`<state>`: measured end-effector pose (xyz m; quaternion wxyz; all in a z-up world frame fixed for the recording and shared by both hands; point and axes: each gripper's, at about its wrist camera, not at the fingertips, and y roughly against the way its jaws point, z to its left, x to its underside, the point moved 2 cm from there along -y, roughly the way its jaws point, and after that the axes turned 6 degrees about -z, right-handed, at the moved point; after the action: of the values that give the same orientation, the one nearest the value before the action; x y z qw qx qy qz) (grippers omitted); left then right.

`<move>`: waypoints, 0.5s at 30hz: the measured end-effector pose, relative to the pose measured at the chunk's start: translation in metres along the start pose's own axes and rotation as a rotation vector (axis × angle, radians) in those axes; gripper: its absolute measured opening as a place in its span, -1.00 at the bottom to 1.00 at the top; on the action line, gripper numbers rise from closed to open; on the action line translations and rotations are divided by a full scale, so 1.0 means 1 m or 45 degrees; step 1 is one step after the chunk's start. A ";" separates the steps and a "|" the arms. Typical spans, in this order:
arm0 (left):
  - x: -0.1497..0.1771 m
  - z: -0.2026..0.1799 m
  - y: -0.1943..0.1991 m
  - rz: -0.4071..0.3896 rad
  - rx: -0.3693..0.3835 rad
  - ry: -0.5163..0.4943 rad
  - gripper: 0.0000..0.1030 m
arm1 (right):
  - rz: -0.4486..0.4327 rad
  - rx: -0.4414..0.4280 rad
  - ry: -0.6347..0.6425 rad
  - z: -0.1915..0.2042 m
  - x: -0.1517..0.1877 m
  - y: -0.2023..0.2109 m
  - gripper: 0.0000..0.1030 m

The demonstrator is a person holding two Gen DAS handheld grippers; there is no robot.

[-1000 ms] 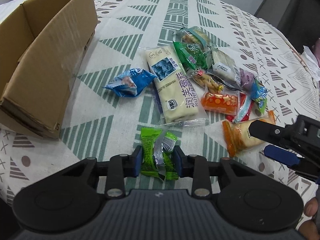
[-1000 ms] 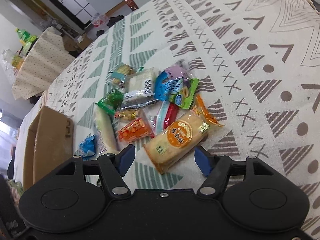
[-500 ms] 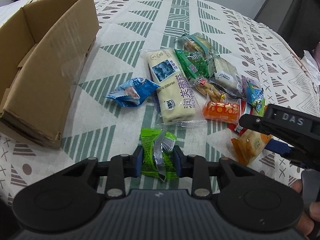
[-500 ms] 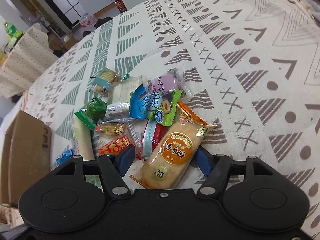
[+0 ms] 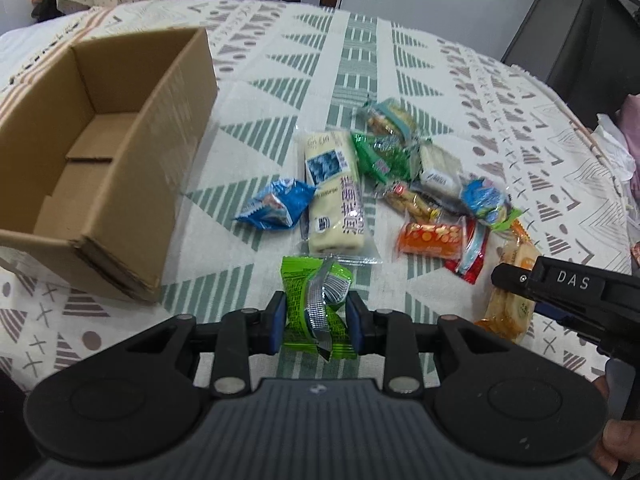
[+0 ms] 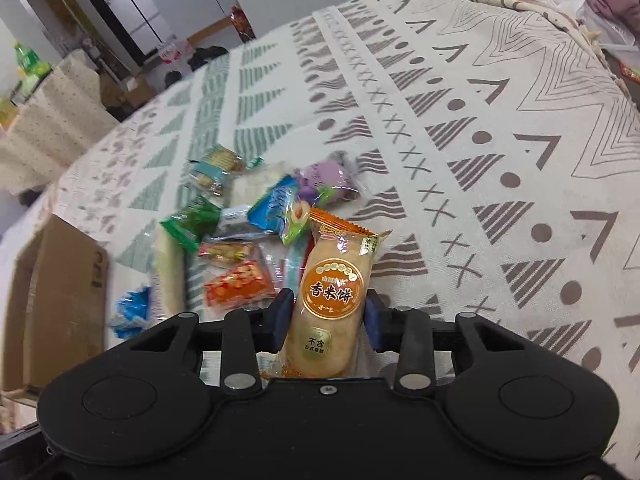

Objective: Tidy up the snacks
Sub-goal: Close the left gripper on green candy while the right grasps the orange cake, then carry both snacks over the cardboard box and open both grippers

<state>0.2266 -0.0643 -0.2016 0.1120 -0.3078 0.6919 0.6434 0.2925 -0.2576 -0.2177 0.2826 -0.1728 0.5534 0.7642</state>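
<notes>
Patterned cloth (image 5: 280,64) with green and grey triangles covers the table, and beyond its far edge lie a floor with dark shoes and a draped, dotted fabric. An open cardboard box (image 5: 120,184) stands on the cloth and serves as the landmark; its inside shows only bare flaps.

Just beside the box's near corner, the left gripper (image 5: 316,320) has its jaws clamped on a green snack packet (image 5: 310,300) with a silver seam, held upright between the blue pads. Next out from the box lies a blue wrapped candy (image 5: 276,206), touching a long cream-coloured cake bar (image 5: 338,200). Beyond the bar, farther from the box, sits the loose pile: a green packet (image 5: 380,156), an orange packet (image 5: 432,238), a red stick pack (image 5: 472,256) and a blue-and-green one (image 5: 486,202), overlapping each other.

On the side of that pile away from the box, the right gripper (image 6: 326,320) has its jaws closed on an orange rice cracker packet (image 6: 334,300), which stands lengthwise between the blue pads. Whether its lower end touches the cloth cannot be told. Part of a hand (image 5: 612,444) shows at the lower right edge of the left wrist view.
</notes>
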 end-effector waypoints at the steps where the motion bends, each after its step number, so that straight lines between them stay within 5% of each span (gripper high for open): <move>1: -0.001 0.001 0.004 -0.009 -0.001 0.001 -0.41 | -0.010 -0.029 -0.008 0.001 -0.001 0.004 -0.28; 15: -0.018 0.015 0.072 -0.174 -0.018 0.012 -0.41 | -0.144 -0.303 0.083 0.043 -0.002 0.050 -0.28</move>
<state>0.1960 -0.0456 -0.1349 0.1504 -0.3582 0.6653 0.6376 0.2650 -0.2289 -0.1649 0.2845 -0.2610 0.4570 0.8013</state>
